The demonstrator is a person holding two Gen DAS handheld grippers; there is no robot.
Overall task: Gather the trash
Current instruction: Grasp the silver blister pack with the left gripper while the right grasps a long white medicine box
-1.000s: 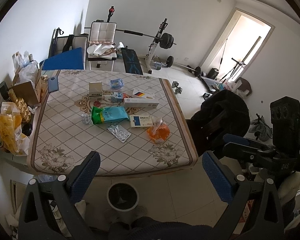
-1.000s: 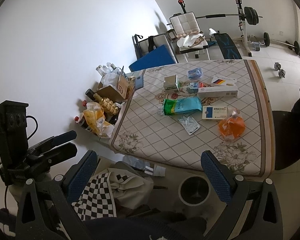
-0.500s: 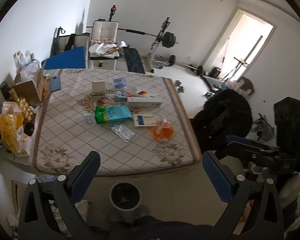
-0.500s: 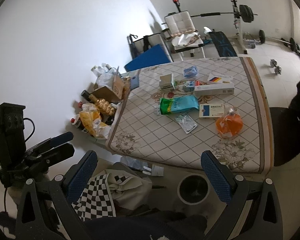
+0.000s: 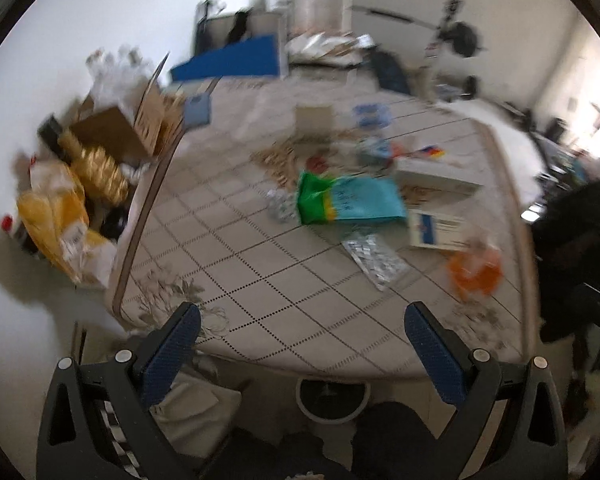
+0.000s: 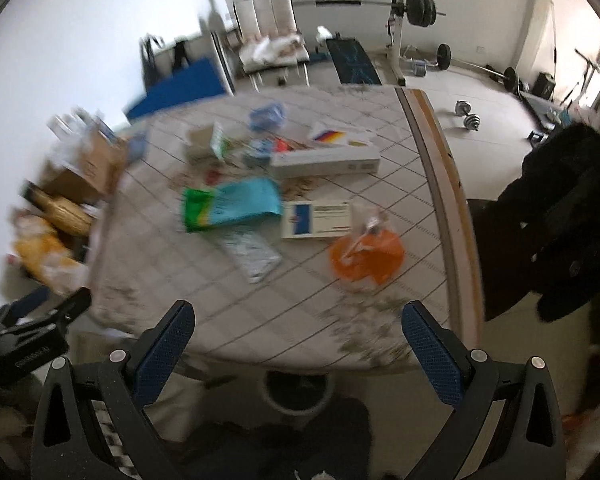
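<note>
Trash lies on a table with a patterned cloth (image 5: 236,264): a green and blue packet (image 5: 348,200), a foil blister pack (image 5: 376,258), an orange bag (image 5: 474,270), a white and blue box (image 5: 436,228) and a long white box (image 5: 436,174). The same packet (image 6: 232,206), orange bag (image 6: 366,256) and white and blue box (image 6: 316,220) show in the right wrist view. A small bin (image 5: 332,398) stands on the floor under the near table edge; it also shows in the right wrist view (image 6: 296,394). My left gripper (image 5: 300,344) and right gripper (image 6: 296,344) are open and empty above that edge.
Cardboard boxes (image 5: 128,128), gold bottles (image 5: 96,172) and yellow bags (image 5: 60,220) crowd the table's left side. A black chair with clothing (image 6: 560,220) stands to the right. A weight bench and barbell (image 6: 400,4) fill the back of the room.
Both grippers have moved forward toward the table, so the trash looks larger. The left view has swung left, the right view right. Both views are motion blurred. Both grippers stay open.
</note>
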